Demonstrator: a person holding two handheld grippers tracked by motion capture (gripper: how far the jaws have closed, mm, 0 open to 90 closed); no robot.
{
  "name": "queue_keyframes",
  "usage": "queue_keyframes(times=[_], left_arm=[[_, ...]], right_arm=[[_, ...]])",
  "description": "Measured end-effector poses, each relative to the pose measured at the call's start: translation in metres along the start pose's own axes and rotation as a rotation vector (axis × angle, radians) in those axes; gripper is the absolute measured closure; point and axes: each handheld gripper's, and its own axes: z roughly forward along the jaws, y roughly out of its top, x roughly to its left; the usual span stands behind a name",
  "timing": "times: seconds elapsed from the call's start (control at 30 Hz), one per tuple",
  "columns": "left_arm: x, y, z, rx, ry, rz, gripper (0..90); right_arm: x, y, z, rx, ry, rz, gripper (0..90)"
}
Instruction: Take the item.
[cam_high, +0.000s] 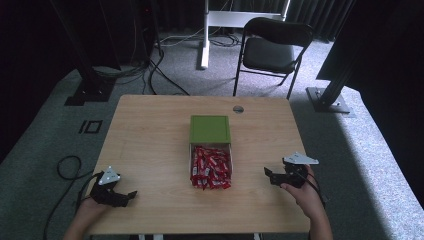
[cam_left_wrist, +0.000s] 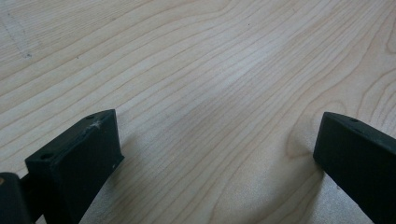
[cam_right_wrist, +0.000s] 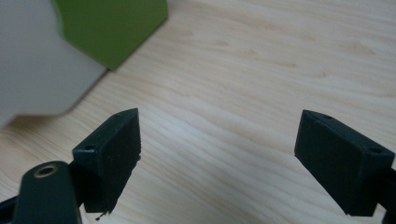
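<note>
A green box (cam_high: 210, 129) stands in the middle of the wooden table (cam_high: 145, 135), its white drawer (cam_high: 210, 167) pulled out toward me and packed with several red candy wrappers (cam_high: 211, 168). My left gripper (cam_high: 131, 196) rests near the table's front left corner, open and empty; in the left gripper view its jaws (cam_left_wrist: 217, 149) stand wide apart over bare wood. My right gripper (cam_high: 268, 174) rests right of the drawer, open and empty. In the right gripper view (cam_right_wrist: 217, 140) the green box (cam_right_wrist: 114, 28) and the white drawer's side (cam_right_wrist: 42, 70) lie at upper left.
A small round grommet (cam_high: 238, 109) sits in the table's far edge. A black folding chair (cam_high: 272, 50) stands behind the table, with cables (cam_high: 155, 70) and stand legs on the grey carpet. A cable (cam_high: 65, 170) trails from the left gripper off the table's left side.
</note>
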Motion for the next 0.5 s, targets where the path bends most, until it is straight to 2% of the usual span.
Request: queue_keyframes(times=[0.3,0.5], left_arm=[[0.0,0.0,0.0,0.0,0.0,0.0,1.6],[0.0,0.0,0.0,0.0,0.0,0.0,1.6]], right_arm=[[0.01,0.019,-0.003,-0.043,0.029,-0.024,14.4],[0.024,0.037,-0.002,-0.069,0.054,-0.069,14.5]])
